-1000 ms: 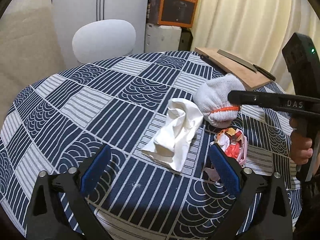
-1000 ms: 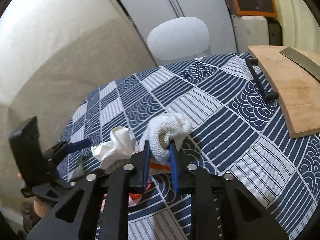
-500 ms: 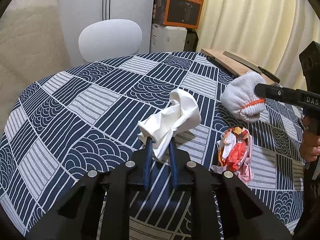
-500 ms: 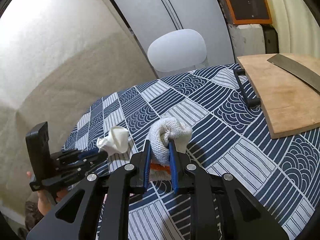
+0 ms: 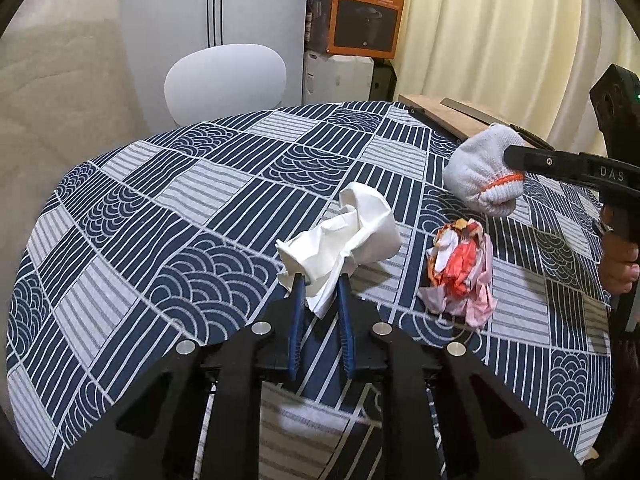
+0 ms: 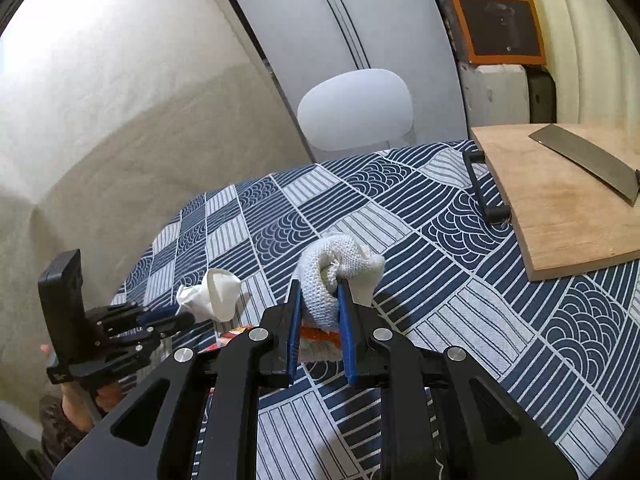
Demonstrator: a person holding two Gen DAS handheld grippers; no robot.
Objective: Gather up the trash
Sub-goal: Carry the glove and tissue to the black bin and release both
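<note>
A white chair [image 5: 225, 76] stands behind the patterned table [image 5: 168, 216], cream curtains [image 5: 500, 40] at right.

The left wrist camera sat low behind its own fingers [image 5: 297, 312], close above the patterned table [image 5: 160, 216], facing the white chair [image 5: 225, 77] at 12 o'clock. The right wrist camera looked from the opposite flank (equally near the cloth), the cutting board [image 6: 560, 200] at 2 o'clock. Both views shared the chair, the orange box [image 6: 500, 12] and the table's middle.
</note>
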